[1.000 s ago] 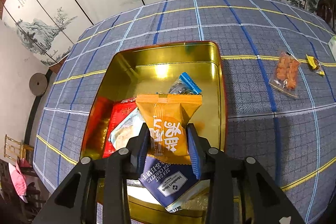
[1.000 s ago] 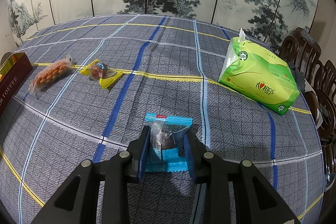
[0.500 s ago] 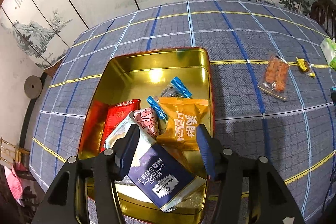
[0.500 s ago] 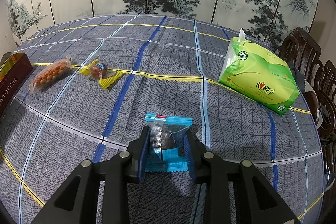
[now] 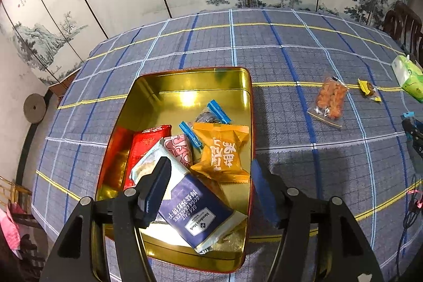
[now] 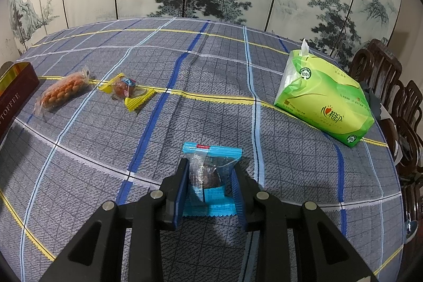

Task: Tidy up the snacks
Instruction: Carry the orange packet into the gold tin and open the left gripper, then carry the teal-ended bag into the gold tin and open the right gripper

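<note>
Since the earlier frame, the orange packet [image 5: 221, 151] has left the left gripper [image 5: 208, 185] and now lies in the gold tin [image 5: 190, 75]. Left fingers [image 5: 158, 184] are spread and opening further, with nothing clamped; the tin contents lie below the gap.

Tin contents, counted:
- one orange packet, long axis toward 12 o'clock in the left view
- one navy cracker pack [image 5: 197, 213], long axis 10 to 4 o'clock, partly under the left finger
- one red packet [image 5: 145, 142]
- one pink-patterned packet [image 5: 179, 151]
- one blue-edged packet [image 5: 211, 115], partly under the orange one

Right gripper [image 6: 210, 185]: fingers narrowly set and clamped on one blue-trimmed packet [image 6: 211, 171] holding a dark sweet, long axis toward 12 o'clock.

On the table [image 6: 211, 70], right view, two loose snacks:
- one clear bag [image 6: 62, 93] of orange pieces at 10 o'clock
- one yellow-wrapped sweet [image 6: 125, 91] just beside it

One green tissue pack [image 6: 325, 99] sits at 2 o'clock.
</note>
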`<state>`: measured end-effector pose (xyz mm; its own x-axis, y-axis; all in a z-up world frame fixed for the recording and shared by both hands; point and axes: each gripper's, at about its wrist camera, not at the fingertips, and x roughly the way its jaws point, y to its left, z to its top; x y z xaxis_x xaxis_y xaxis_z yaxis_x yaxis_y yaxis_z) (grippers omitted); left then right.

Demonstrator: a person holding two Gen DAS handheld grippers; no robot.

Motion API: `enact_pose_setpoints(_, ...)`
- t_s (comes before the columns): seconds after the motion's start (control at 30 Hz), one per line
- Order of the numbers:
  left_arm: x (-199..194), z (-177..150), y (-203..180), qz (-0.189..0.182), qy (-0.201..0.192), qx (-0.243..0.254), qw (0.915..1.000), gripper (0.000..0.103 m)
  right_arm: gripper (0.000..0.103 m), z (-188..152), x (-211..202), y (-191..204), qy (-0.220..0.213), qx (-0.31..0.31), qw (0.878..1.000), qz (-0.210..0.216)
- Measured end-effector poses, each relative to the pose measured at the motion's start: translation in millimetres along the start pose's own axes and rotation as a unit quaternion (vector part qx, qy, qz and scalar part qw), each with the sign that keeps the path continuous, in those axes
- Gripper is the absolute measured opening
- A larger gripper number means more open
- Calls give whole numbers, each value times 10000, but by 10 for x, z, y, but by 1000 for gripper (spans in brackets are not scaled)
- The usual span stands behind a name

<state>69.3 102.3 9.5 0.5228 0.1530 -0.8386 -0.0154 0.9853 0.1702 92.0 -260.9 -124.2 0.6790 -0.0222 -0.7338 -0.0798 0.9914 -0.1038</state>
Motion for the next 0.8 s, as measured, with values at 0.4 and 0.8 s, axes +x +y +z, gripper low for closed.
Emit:
enact_pose_setpoints(0.4,-179,-111,151,36,-55,-261,9996,70,30,6,25,8,62,299,9995,-27)
enact_pose_setpoints(0.8,-212,-293,417,44,32,-652,9979,72,30,78,37,154,313,254,9980,-494)
